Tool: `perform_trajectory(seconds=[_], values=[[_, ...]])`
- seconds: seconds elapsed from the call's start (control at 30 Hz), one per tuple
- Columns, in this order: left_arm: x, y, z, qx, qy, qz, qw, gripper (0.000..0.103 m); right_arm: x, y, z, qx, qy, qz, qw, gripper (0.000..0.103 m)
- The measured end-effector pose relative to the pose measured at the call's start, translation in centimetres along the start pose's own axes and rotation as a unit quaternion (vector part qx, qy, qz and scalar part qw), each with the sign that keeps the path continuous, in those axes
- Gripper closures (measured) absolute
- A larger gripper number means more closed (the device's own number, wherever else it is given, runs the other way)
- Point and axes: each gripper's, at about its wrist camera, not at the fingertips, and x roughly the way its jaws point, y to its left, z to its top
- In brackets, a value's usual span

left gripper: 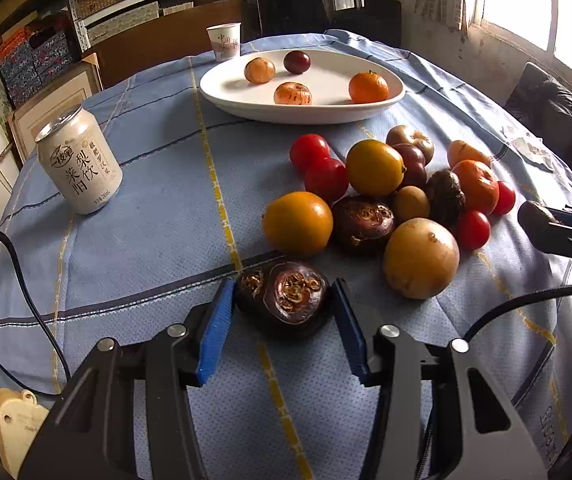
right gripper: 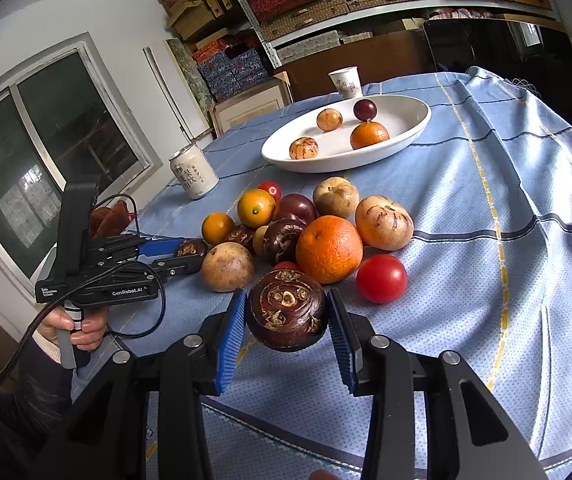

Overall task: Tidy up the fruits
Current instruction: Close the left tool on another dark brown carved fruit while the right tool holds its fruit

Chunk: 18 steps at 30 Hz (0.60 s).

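Observation:
A pile of fruit [left gripper: 386, 192] lies on the blue checked cloth: oranges, red tomatoes, tan round fruits and dark water chestnuts. Beyond it a white oval plate [left gripper: 246, 100] holds several fruits. My left gripper [left gripper: 283, 286] sits at the near edge of the pile, its blue pads [left gripper: 218, 320] against both sides of a dark water chestnut [left gripper: 290, 300] that rests on the cloth. The right wrist view shows that same left gripper [right gripper: 190, 252] at the pile's left. My right gripper [right gripper: 286, 294] is shut on another dark water chestnut [right gripper: 286, 314], held just above the cloth at the pile's right side.
A pale drink can [left gripper: 80, 164] stands left of the pile and a paper cup [left gripper: 225, 42] behind the plate. A person's hand [right gripper: 82, 328] holds the left gripper's handle, cable trailing. The cloth drops over the table edge on the left and right. Shelves of boxes stand behind.

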Motion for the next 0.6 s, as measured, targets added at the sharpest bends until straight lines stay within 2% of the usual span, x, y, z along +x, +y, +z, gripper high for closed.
perform_trajectory(seconds=[0.37, 0.6], values=[[-0.5, 0.3, 0.1, -0.012, -0.006, -0.003, 0.9999, 0.054, 0.2, 0.0, -0.2, -0.002, 0.003, -0.003, 1.0, 0.062], [-2.9, 0.7, 0.4, -0.032, -0.028, -0.026, 0.9987, 0.054, 0.3, 0.6, -0.1, -0.018, 0.011, -0.015, 1.0, 0.062]])
